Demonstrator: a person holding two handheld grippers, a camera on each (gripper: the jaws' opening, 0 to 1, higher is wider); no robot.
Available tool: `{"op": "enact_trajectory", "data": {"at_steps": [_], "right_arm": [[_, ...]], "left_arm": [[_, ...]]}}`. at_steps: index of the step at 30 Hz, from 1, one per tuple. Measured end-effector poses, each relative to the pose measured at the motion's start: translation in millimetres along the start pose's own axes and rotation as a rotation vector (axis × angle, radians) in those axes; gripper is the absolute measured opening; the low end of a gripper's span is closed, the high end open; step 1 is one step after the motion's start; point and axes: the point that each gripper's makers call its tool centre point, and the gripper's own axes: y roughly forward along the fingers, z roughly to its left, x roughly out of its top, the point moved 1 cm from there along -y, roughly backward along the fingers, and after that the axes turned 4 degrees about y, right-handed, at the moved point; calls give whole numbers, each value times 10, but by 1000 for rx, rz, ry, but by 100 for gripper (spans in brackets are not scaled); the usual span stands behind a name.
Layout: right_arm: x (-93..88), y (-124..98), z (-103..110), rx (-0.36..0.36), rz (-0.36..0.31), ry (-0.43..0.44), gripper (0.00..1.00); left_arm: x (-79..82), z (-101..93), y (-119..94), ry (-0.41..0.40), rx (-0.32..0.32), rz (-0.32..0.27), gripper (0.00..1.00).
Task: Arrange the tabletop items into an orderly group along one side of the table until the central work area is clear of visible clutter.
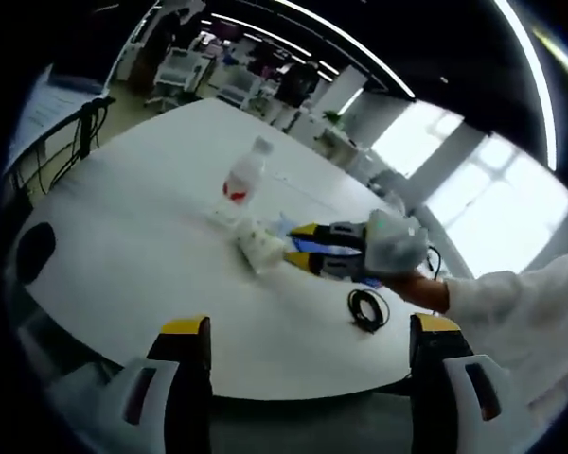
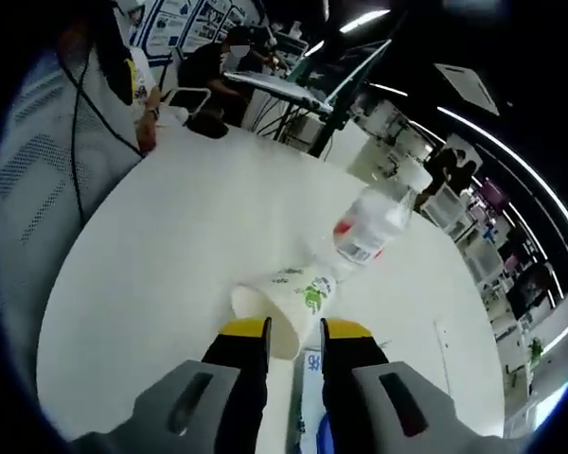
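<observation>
White table [image 1: 151,236] carries a water bottle [image 2: 371,225] upright mid-table, a paper cup [image 2: 289,298] on its side just near of it, and a black cable coil [image 1: 367,309] off to the right. Your right gripper [image 2: 294,346] has its jaws pinched on the cup's rim; squeeze harder and it may crumple, or drag it and you knock the bottle. Left gripper [image 1: 303,326] hangs spread wide, empty, near the table edge.

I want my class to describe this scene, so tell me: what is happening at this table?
A person is tidying a white table with two handheld claws. The right claw grips the rim of a paper cup lying on its side beside a plastic bottle. The left claw hangs open near the table edge. A black coiled cable lies nearby.
</observation>
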Motion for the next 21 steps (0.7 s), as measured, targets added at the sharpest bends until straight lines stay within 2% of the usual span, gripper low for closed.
{"op": "enact_trajectory", "data": {"at_steps": [3, 8, 11, 14, 16, 17, 21], "right_arm": [[-41, 73, 15, 6, 8, -12, 15], [1, 73, -53, -19, 5, -28, 1], [-13, 80, -72, -21, 30, -48, 0], [9, 51, -137, -26, 27, 110, 0], [91, -45, -169, -26, 20, 113, 0], [79, -21, -187, -24, 18, 132, 0], [104, -77, -271, -22, 15, 301, 0]], "left_arm": [[10, 4, -14, -11, -1, -9, 83], [16, 11, -21, -34, -11, -17, 83], [29, 1, -24, -39, -14, -25, 83], [37, -11, -23, -46, -23, -29, 83], [45, -15, -23, -48, -27, -32, 83], [46, -17, -23, -49, -30, -33, 83], [56, -14, -24, -57, -37, -36, 82]]}}
